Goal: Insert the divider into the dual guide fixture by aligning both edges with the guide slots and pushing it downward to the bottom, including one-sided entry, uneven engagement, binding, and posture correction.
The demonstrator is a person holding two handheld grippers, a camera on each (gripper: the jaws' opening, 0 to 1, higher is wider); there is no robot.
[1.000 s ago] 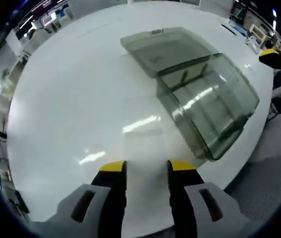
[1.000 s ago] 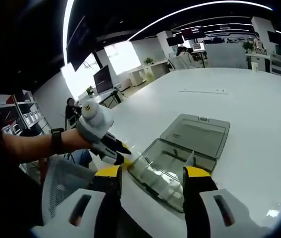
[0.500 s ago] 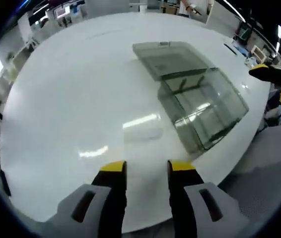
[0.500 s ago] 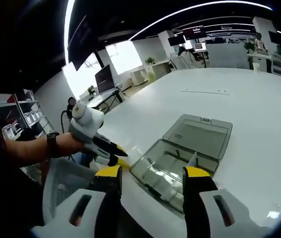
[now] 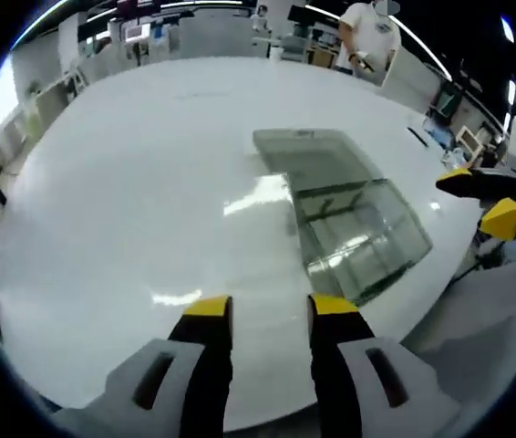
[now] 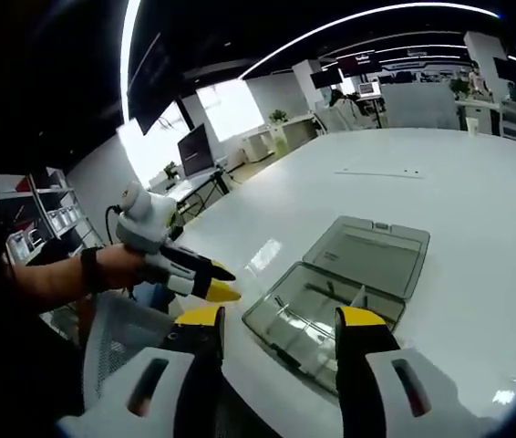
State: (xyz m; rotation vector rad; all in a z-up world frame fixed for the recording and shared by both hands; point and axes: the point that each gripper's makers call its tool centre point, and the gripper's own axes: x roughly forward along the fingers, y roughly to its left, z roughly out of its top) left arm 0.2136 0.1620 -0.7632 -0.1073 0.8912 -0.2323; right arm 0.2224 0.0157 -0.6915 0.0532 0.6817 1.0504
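A clear smoky plastic box [image 5: 358, 239] lies on the white table [image 5: 130, 201] with its lid [image 5: 311, 157] folded open flat behind it. In the right gripper view the same box [image 6: 322, 319] shows a pale upright divider [image 6: 357, 297] standing inside, and the lid [image 6: 370, 253] lies beyond it. My left gripper [image 5: 269, 310] hovers open over bare table, short of the box, with nothing between its jaws. My right gripper [image 6: 279, 319] is open above the box's near edge and holds nothing. Each gripper appears in the other's view: left gripper [image 6: 219, 284], right gripper [image 5: 479, 201].
A grey mesh chair [image 6: 117, 351] stands by the table edge under the hand that holds the left gripper. Far across the room are desks with monitors [image 6: 194, 146], and a person in white [image 5: 367, 27] stands behind the table. A thin strip [image 6: 372, 170] lies on the far tabletop.
The left gripper has lifted and drawn back from the box, which now looks smaller and farther in its view. The right gripper has barely moved. Both stay open.
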